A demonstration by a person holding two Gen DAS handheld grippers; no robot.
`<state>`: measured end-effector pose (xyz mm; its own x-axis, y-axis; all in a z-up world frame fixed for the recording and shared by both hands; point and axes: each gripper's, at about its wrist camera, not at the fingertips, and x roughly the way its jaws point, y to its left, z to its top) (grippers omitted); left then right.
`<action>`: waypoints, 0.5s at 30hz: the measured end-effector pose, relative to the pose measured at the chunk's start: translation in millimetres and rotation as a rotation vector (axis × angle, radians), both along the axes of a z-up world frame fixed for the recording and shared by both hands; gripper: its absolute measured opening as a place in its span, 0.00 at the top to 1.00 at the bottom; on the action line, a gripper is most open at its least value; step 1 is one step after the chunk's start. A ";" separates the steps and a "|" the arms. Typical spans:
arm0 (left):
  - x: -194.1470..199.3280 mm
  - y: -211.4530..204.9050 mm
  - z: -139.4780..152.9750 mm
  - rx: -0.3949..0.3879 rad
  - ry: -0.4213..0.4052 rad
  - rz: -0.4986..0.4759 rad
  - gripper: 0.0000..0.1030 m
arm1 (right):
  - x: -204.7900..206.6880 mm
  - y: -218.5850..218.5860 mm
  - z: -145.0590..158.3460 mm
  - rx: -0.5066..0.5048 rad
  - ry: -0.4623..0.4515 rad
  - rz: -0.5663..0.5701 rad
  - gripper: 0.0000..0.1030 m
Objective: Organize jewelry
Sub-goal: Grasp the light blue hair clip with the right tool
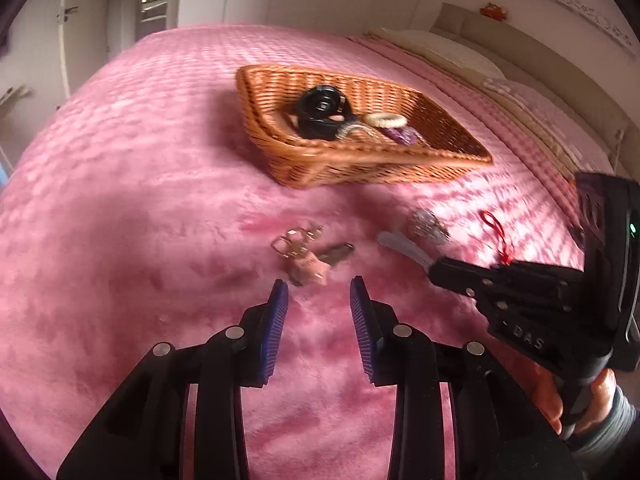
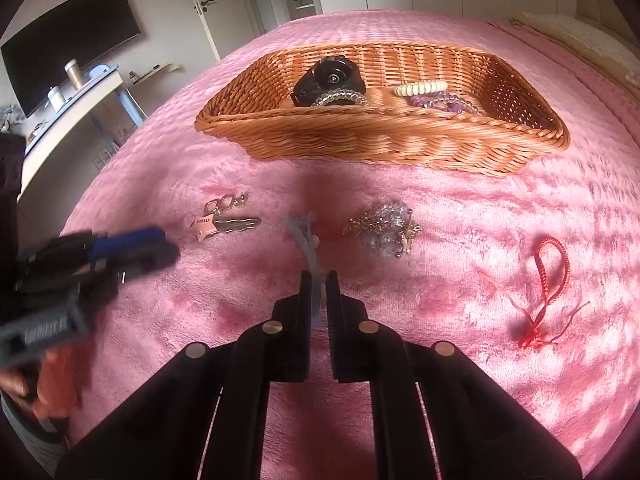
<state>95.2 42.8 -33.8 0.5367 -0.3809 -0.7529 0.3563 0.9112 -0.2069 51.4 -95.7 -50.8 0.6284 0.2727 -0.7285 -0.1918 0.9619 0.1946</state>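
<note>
A keychain (image 1: 304, 258) (image 2: 224, 218) with a pink charm lies on the pink blanket, just beyond my left gripper (image 1: 319, 282), which is open with nothing between its blue pads. My right gripper (image 2: 319, 276) is shut on the near end of a pale translucent hair clip (image 2: 306, 236) (image 1: 402, 245) that rests on the blanket. To the clip's right lie a crystal-and-gold bracelet (image 2: 384, 228) (image 1: 426, 222) and a red cord bracelet (image 2: 548, 280) (image 1: 496, 232). Behind them stands a wicker basket (image 2: 380, 140) (image 1: 360, 168).
In the basket are a black round device (image 2: 330, 78), a cream coil band (image 2: 420, 88) and purple beads (image 2: 436, 102). Pillows (image 1: 456, 52) and a headboard line the bed's right side. A desk (image 2: 68, 108) and a dark screen (image 2: 68, 40) stand past the left edge.
</note>
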 end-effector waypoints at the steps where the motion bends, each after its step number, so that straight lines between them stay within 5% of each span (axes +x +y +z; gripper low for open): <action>1: 6.6 1.5 -1.9 -0.002 0.006 0.007 0.70 | 0.5 0.3 -0.7 0.001 0.001 0.001 0.95; 5: 17.5 -5.6 -14.0 -0.046 0.059 -0.052 0.69 | -0.1 -1.9 0.0 0.016 -0.004 -0.002 0.95; 15: -20.5 -25.5 -3.1 -0.014 0.016 -0.195 0.69 | -10.3 -9.2 0.6 0.016 -0.010 -0.037 0.95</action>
